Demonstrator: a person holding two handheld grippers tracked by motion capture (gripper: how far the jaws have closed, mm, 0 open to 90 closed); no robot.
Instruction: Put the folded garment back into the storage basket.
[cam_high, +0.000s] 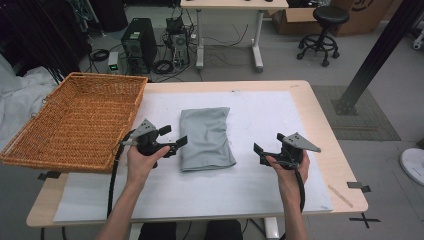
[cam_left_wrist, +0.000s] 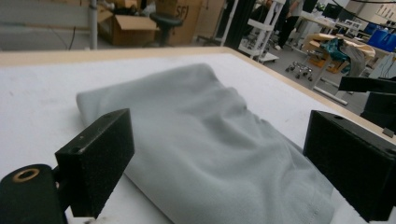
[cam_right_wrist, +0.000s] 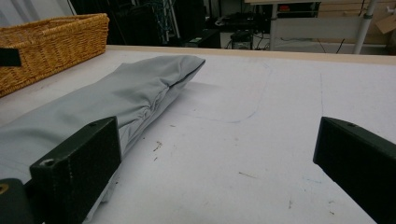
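While both grippers' fingers (cam_left_wrist: 93, 158) gape, the high view adds a wicker basket (cam_high: 75, 120) beside the grey cloth (cam_high: 206, 137)

Behind your table, the cardboard box (cam_left_wrist: 180, 14) in the left gripper view carries large dark letters that look like "SF", though blur makes that uncertain. You'll find nothing else legible on any other surface.

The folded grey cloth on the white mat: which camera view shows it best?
The high view: the folded grey cloth lies there whole, every edge visible. The left gripper view shows its surface close up, the near corner cut off. The right gripper view shows it side-on, partly behind a jaw.
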